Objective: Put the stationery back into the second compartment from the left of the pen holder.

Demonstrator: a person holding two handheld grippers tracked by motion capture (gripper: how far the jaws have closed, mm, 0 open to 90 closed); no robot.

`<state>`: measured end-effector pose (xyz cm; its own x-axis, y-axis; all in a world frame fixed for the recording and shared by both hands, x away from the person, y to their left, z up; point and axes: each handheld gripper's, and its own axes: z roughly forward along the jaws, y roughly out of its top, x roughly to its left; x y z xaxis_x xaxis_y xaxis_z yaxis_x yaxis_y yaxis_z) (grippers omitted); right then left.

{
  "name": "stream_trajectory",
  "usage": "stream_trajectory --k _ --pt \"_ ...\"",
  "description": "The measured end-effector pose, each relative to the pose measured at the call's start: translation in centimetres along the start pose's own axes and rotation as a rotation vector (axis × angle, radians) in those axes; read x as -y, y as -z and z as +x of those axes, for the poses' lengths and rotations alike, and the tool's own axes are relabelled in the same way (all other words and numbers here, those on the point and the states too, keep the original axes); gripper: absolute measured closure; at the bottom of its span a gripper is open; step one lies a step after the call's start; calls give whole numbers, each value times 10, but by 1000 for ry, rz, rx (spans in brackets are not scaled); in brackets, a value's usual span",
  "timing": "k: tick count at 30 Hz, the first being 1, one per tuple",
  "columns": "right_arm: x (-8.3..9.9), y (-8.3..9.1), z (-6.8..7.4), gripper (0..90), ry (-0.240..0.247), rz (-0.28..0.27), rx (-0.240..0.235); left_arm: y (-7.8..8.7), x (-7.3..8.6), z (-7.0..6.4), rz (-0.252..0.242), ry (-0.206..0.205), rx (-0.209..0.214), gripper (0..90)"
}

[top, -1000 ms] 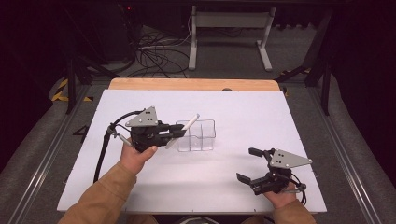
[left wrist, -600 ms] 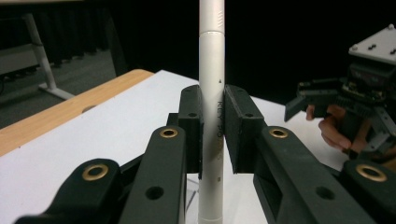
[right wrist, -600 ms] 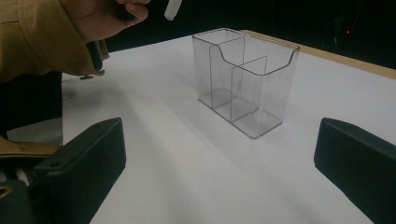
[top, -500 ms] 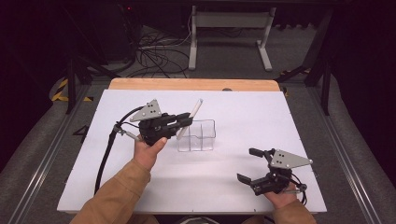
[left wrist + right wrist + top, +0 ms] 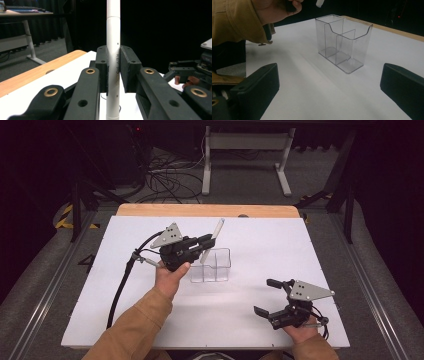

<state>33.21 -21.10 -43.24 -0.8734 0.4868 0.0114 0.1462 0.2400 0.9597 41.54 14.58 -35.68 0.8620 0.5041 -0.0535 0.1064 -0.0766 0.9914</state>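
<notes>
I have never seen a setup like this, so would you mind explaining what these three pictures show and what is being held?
There is no robot here: a person at a table holds a hand-operated gripper in each hand. The high view looks down from above the person's side. The other two pictures come from small cameras riding on the grippers, looking out along their black fingers.

On the white table stands a clear plastic organizer with several compartments, all empty as far as the right gripper view shows.

The left gripper is shut on a white pen, raised by the organizer; the left gripper view shows the pen clamped upright. The right gripper is open, holds nothing, and sits near the table's front right.
</notes>
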Motion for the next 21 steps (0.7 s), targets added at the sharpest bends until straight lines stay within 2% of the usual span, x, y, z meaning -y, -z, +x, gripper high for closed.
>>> stream_trajectory --k 4,13,15,21 --pt "0 0 0 28 -3 2 -1 -6 1 2 -7 12 -6 787" --pt "1 -1 0 28 -4 2 -5 -13 2 3 1 -1 -13 787" --pt "1 -1 0 28 -3 2 -5 -15 4 5 6 4 -15 787" --pt "1 -1 0 28 -3 2 -7 -21 11 10 12 -15 -30 787"
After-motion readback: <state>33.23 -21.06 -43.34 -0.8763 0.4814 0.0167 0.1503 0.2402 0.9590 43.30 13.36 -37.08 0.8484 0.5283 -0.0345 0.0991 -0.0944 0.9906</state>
